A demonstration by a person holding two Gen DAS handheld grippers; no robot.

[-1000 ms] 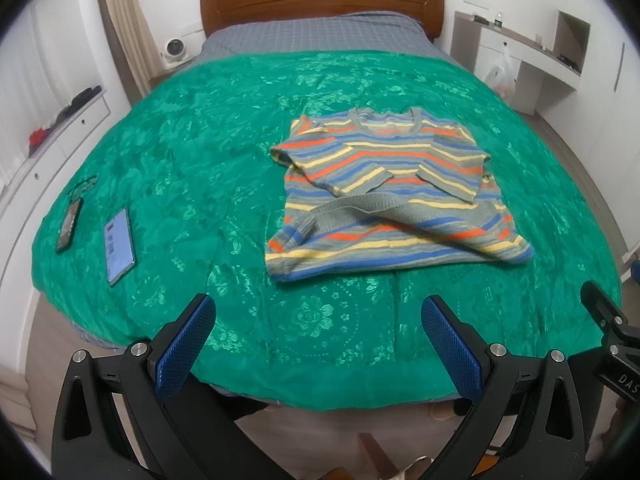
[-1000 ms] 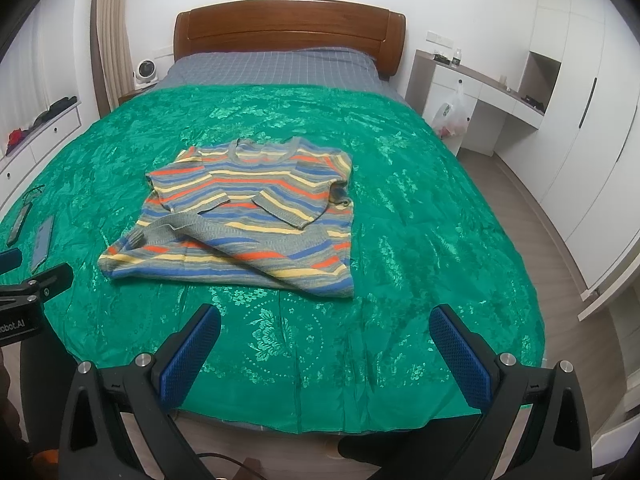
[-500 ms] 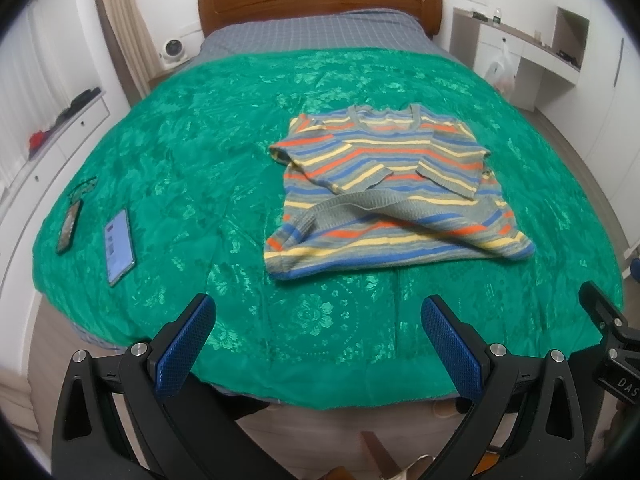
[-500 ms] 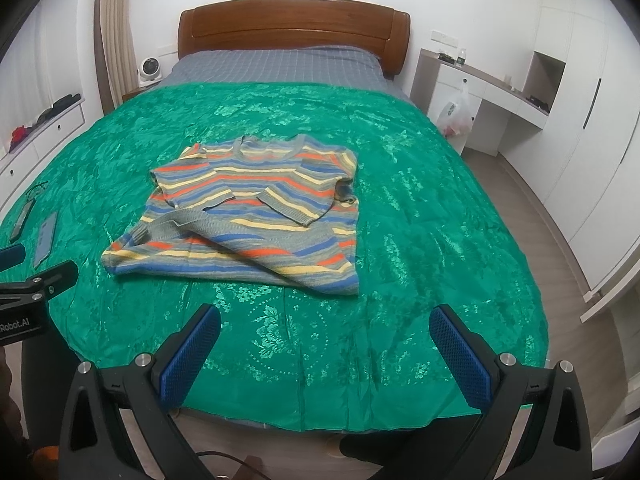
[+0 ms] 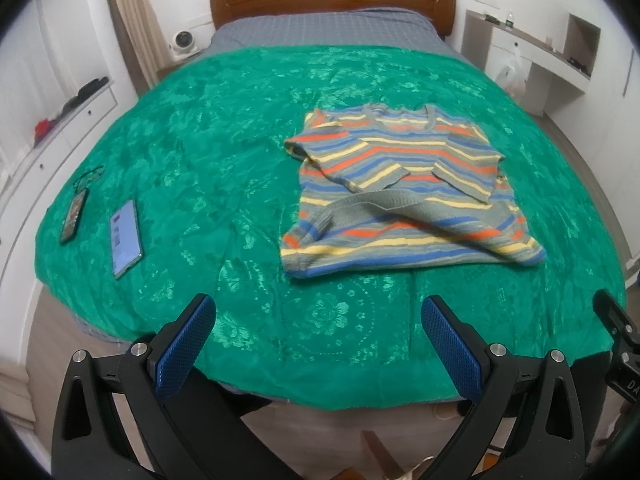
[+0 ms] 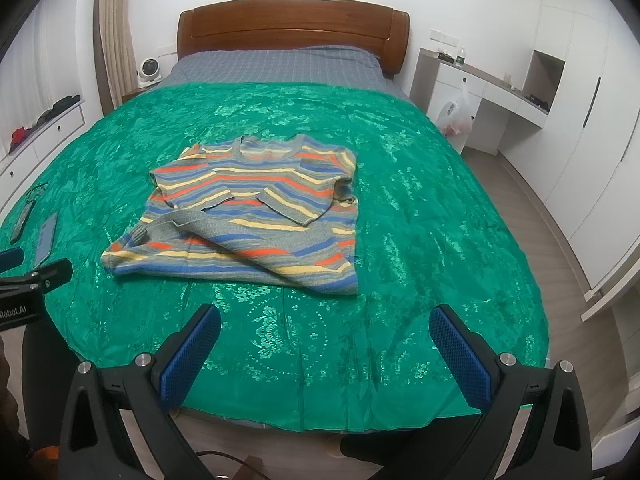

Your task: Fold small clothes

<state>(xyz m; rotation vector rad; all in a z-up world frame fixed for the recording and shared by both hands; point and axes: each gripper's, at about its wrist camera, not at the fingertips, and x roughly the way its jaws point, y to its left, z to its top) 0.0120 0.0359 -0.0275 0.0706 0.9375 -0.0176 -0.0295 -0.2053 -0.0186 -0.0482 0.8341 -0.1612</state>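
Observation:
A small striped knit sweater in grey, blue, orange and yellow lies flat on the green bedspread, both sleeves folded across its front. It also shows in the right wrist view. My left gripper is open and empty, over the near edge of the bed, short of the sweater's hem. My right gripper is open and empty, also at the near edge, below the hem's right part. The left gripper's tip shows at the left edge of the right wrist view.
Two phones lie on the bedspread's left side. A wooden headboard is at the far end. White drawers stand left, a white desk and wardrobe stand right. Wooden floor lies below the bed's near edge.
Both grippers have moved slightly closer to the bed, so the sweater looks a little nearer. Both stay open and empty. The sweater has not moved.

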